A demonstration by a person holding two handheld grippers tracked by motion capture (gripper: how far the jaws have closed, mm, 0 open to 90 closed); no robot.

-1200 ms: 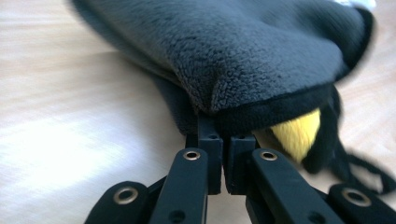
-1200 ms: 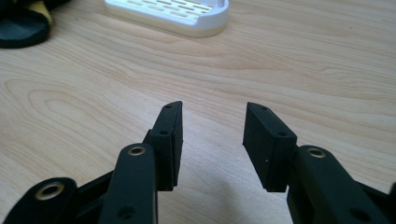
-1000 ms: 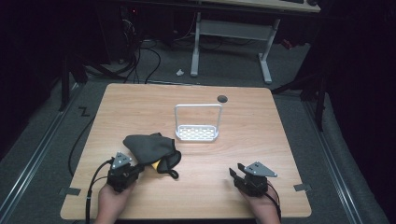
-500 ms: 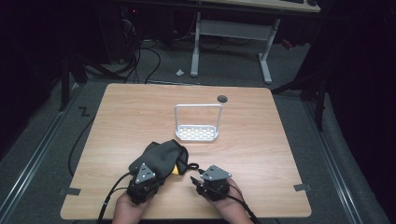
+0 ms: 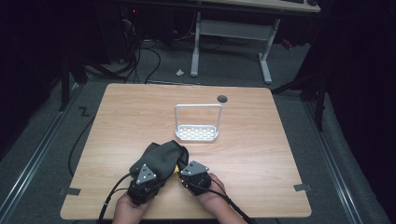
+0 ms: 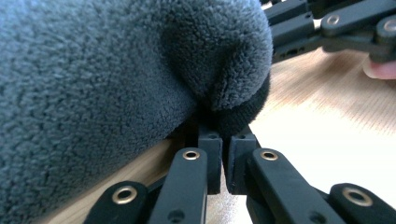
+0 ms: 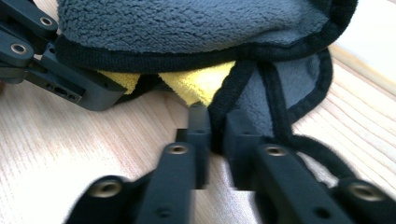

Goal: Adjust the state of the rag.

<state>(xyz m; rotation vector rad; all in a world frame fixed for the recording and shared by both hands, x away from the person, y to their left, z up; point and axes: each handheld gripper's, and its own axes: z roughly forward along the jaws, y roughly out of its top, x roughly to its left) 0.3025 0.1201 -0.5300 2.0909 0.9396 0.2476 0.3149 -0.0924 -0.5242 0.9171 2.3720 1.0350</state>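
A dark grey fleece cloth (image 5: 161,156) with a black hem and a yellow underside (image 7: 196,84) lies bunched at the table's near middle. My left gripper (image 5: 148,174) sits at its near left edge, and in the left gripper view its jaws (image 6: 223,142) are shut on the cloth's dark hem (image 6: 243,112). My right gripper (image 5: 186,171) is at the cloth's near right edge, its jaws (image 7: 217,126) shut on the black hem (image 7: 233,88). The two grippers are close together, and each shows in the other's view: the right gripper (image 6: 327,28) and the left gripper (image 7: 46,60).
A white wire rack (image 5: 197,122) with a perforated base stands upright at the table's middle, beyond the cloth. A dark round grommet (image 5: 222,99) sits near the far edge. The wooden table (image 5: 280,154) has bare wood on both sides. Cables trail off the near edge.
Both grippers have come inward. The left one moved right with the cloth, the right one moved left up to the cloth's edge and shut on its hem. The cloth is more bunched.
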